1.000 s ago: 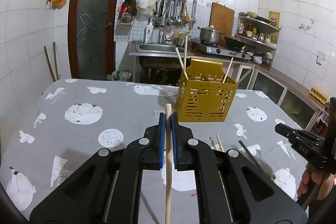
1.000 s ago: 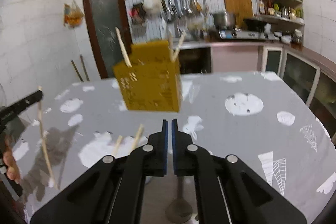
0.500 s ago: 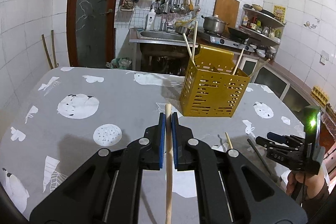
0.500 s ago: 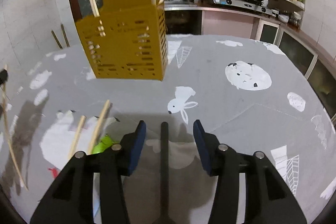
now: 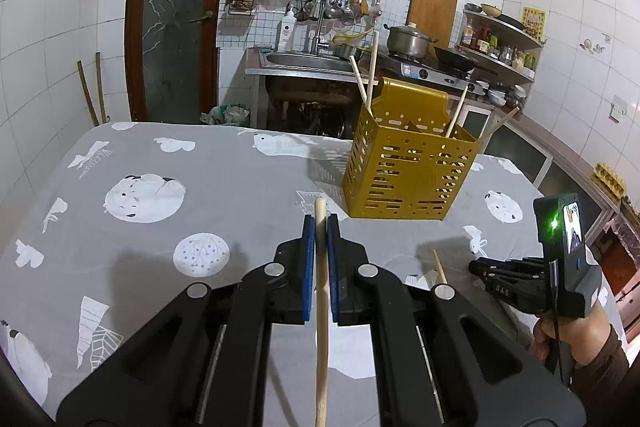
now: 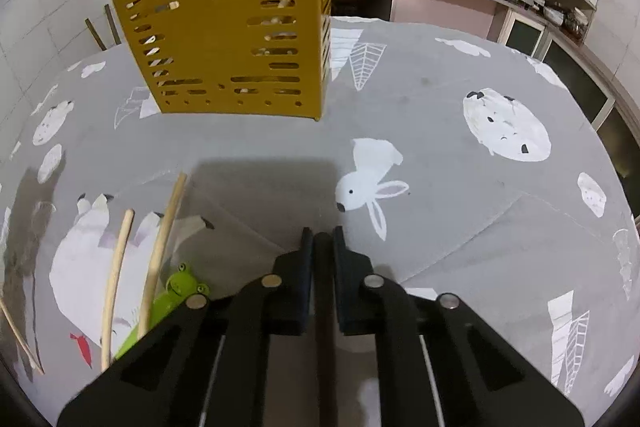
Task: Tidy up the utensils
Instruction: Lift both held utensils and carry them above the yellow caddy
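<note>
My left gripper (image 5: 320,227) is shut on a pale wooden chopstick (image 5: 322,307) that runs along its fingers, held above the table. The yellow slotted utensil holder (image 5: 408,179) stands ahead and to its right with several chopsticks upright in it. My right gripper (image 6: 320,239) points steeply down at the cloth, its jaws closing on a dark utensil handle (image 6: 322,267) between the pads. The holder (image 6: 236,39) rises just beyond it on the left. Two loose chopsticks (image 6: 116,279) and a green frog-topped utensil (image 6: 176,287) lie left of the right gripper.
A grey cloth with white animal prints (image 5: 160,227) covers the table. A person's hand (image 5: 568,343) holds the right gripper at the table's right edge. A sink (image 5: 304,61), stove and shelves stand behind the far edge.
My right gripper dropped toward the table, opened around the dark handle, then closed on it. The left gripper kept its chopstick and shifted slightly closer to the holder.
</note>
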The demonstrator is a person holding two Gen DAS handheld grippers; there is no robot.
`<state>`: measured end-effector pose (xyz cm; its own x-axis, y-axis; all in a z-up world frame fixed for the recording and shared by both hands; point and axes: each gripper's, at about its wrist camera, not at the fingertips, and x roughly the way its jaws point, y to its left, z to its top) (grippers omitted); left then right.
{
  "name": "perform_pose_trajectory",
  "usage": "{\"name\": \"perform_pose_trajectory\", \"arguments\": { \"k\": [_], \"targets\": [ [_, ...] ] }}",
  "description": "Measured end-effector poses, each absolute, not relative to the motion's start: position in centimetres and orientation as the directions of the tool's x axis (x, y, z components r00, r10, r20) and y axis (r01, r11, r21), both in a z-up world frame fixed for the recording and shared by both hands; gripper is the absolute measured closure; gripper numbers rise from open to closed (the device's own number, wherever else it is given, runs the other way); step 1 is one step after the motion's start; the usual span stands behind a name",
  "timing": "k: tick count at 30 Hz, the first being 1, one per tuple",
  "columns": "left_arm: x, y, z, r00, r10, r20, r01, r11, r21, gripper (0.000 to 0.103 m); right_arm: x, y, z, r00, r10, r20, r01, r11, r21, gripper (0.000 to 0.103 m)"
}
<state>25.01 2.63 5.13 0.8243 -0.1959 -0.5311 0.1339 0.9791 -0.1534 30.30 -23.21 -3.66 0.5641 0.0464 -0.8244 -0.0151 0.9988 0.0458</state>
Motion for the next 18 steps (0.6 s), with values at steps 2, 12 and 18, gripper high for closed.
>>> {"name": "perform_pose_trajectory", "arguments": {
  "k": [2, 12, 18],
  "targets": [
    [25.0, 2.6, 5.1, 0.824, -0.199, -0.531, 0.134, 0.978, -0.158, 0.098, 29.7, -23.4, -3.2, 0.582, 0.065, -0.811, -0.01, 0.997, 0.074, 0.093],
    [23.8, 2.2, 6.3, 0.844, -0.202, -0.498, 0.143, 0.978, -0.154, 0.098, 22.8, -24.8, 3.6, 0.787, 0.126, -0.604, -0.029, 0.986, 0.167, 0.093],
    [22.7, 1.3, 7.4, 0.862, -0.193, -0.469, 0.149, 0.98, -0.13, 0.098, 19.3, -25.0, 6.2, 0.88, 0.102, -0.465, -0.035, 0.988, 0.15, 0.093]
  ]
}}
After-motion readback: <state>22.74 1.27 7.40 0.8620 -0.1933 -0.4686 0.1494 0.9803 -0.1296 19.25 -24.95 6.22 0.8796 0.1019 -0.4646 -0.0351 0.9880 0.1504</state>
